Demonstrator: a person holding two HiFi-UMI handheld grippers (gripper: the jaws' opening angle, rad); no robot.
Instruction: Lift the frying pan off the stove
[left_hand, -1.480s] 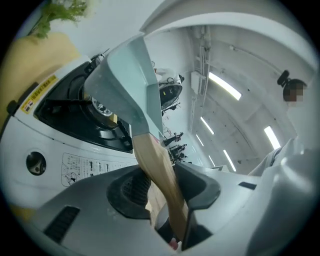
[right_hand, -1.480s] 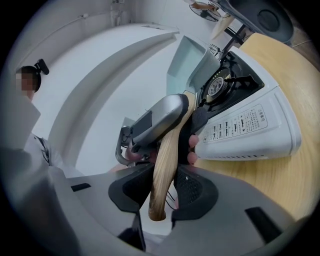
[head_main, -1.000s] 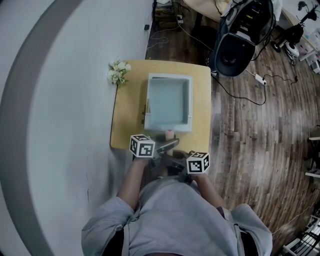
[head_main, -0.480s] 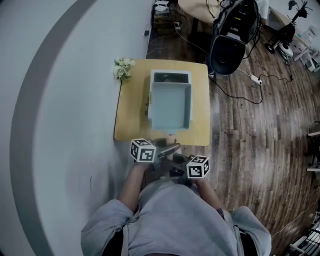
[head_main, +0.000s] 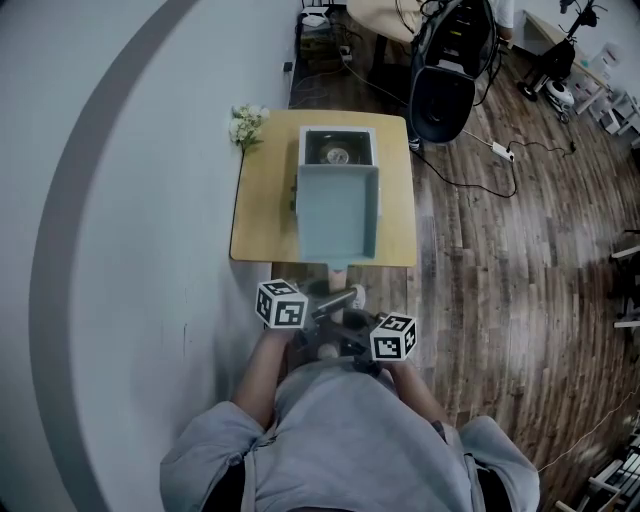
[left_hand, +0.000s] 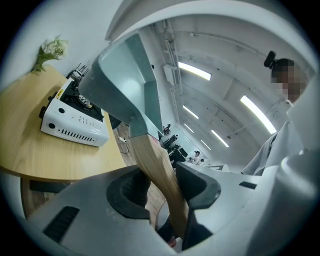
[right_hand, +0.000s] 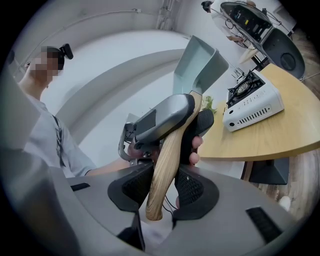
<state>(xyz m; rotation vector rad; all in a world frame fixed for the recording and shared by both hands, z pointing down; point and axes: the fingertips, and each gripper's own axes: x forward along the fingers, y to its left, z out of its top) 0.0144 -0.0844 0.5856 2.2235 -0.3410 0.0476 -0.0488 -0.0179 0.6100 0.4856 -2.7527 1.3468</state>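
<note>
Right now I am holding the frying pan (head_main: 338, 205) up in the air by its wooden handle (left_hand: 159, 167), with both tongs on that handle. The left gripper (left_hand: 165, 190) is clamping the wood partway up its length, one pad pressing on each side. The right gripper (right_hand: 164, 189) is sitting at the very end of the handle. Its jaws are opening, with the handle's rounded tip between them, and as far as I can tell both pads are touching the wood.

From my head view the square grey-green pan is hanging over the near half of the table (head_main: 262, 220), its handle pointing back over the near edge towards me. In both gripper views it is tilting, its body rising well above the grip.

The pan is sitting clear of the white stove (head_main: 362, 150), which is standing at the middle of the table's far edge with its burner uncovered. The pan's far rim is lining up with the stove's near side in the head view.

A small bunch of white flowers (head_main: 245, 122) is lying at the table's far left corner, apart from the stove.
</note>
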